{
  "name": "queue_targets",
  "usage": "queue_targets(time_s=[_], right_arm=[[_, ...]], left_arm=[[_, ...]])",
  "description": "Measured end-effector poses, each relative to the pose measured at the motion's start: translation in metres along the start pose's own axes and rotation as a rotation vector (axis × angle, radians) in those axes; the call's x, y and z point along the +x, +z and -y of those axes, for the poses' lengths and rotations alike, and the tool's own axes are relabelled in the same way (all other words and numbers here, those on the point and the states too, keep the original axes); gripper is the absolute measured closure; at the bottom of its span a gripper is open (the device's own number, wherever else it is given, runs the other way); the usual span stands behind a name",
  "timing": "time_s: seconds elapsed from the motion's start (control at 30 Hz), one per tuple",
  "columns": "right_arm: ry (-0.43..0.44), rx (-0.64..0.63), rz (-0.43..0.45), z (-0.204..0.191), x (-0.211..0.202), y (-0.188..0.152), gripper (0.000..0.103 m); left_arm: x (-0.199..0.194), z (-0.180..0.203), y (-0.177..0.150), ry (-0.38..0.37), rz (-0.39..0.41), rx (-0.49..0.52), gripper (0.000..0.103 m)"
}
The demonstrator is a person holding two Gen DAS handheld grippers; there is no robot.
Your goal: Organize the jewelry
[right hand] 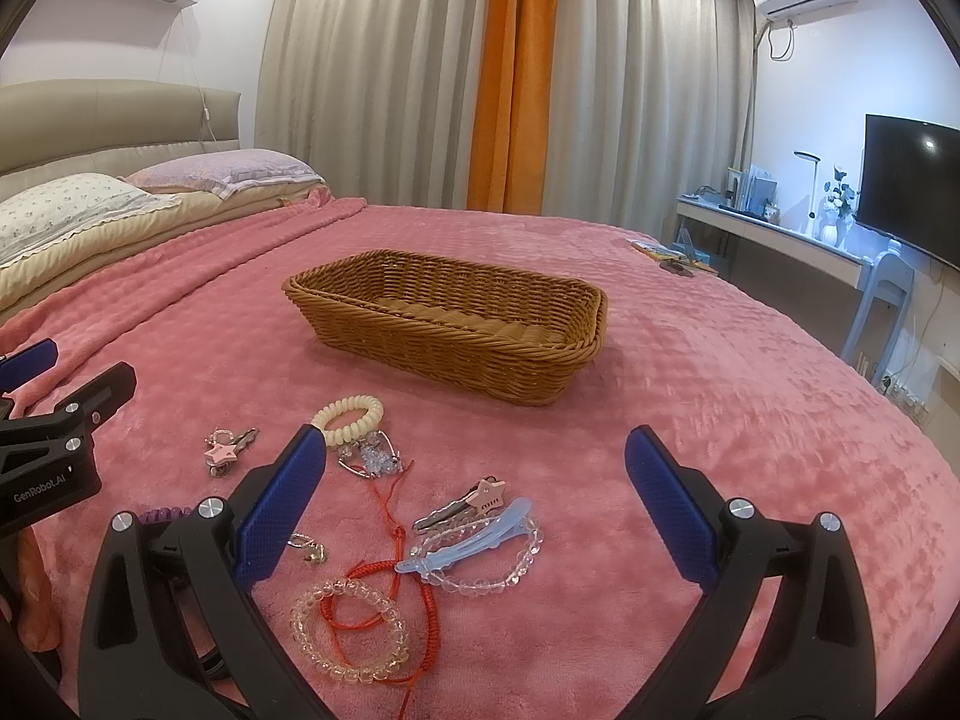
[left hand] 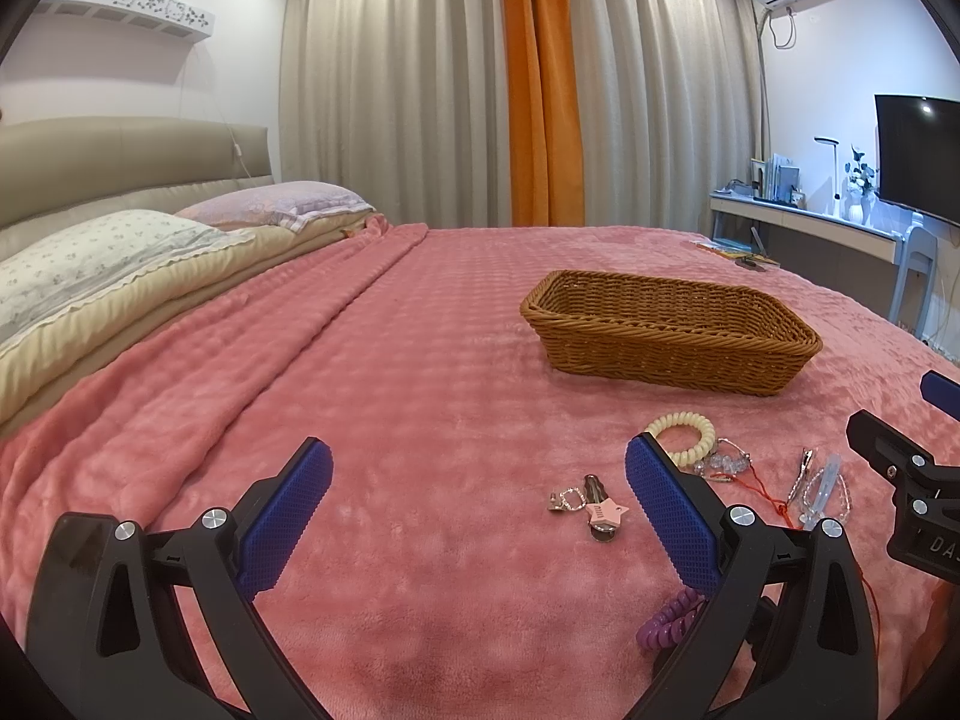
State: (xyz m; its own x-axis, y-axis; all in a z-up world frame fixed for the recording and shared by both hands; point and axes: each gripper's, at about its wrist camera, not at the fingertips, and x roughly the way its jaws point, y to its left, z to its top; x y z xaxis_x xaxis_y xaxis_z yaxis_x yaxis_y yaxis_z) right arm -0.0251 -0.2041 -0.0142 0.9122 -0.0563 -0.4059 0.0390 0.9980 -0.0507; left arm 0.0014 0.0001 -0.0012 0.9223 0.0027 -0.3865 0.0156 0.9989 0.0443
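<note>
A brown wicker basket (right hand: 450, 324) stands empty on the pink bed; it also shows in the left wrist view (left hand: 666, 330). Jewelry lies in front of it: a cream coil hair tie (right hand: 349, 413), a pink star clip (right hand: 223, 450), a second star clip (right hand: 474, 498), a light blue hair clip (right hand: 468, 540), a clear bead bracelet (right hand: 348, 630), a red cord (right hand: 384, 576) and a purple coil tie (left hand: 666, 618). My left gripper (left hand: 480, 510) is open, left of the pile. My right gripper (right hand: 474, 510) is open over the clips.
The pink blanket (left hand: 390, 390) covers the bed, with pillows (left hand: 90, 264) at the far left. A desk (right hand: 780, 234) with a lamp, vase and TV (right hand: 912, 180) stands at the right. A booklet (right hand: 666, 255) lies at the bed's far edge.
</note>
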Motion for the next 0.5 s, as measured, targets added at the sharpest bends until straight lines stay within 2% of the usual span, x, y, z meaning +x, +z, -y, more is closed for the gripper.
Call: queue_targets(time_s=[0.27, 0.4, 0.5], right_arm=[[0.007, 0.005, -0.008, 0.002, -0.004, 0.003, 0.008], [0.025, 0.016, -0.050, 0.008, -0.005, 0.004, 0.008], [0.037, 0.043, -0.106, 0.020, -0.007, 0.001, 0.013]], left_arm=[[0.000, -0.003, 0.001, -0.023, -0.009, -0.021, 0.008], [-0.005, -0.012, -0.008, -0.129, -0.056, -0.040, 0.008], [-0.014, -0.009, -0.015, -0.206, -0.107, -0.016, 0.008]])
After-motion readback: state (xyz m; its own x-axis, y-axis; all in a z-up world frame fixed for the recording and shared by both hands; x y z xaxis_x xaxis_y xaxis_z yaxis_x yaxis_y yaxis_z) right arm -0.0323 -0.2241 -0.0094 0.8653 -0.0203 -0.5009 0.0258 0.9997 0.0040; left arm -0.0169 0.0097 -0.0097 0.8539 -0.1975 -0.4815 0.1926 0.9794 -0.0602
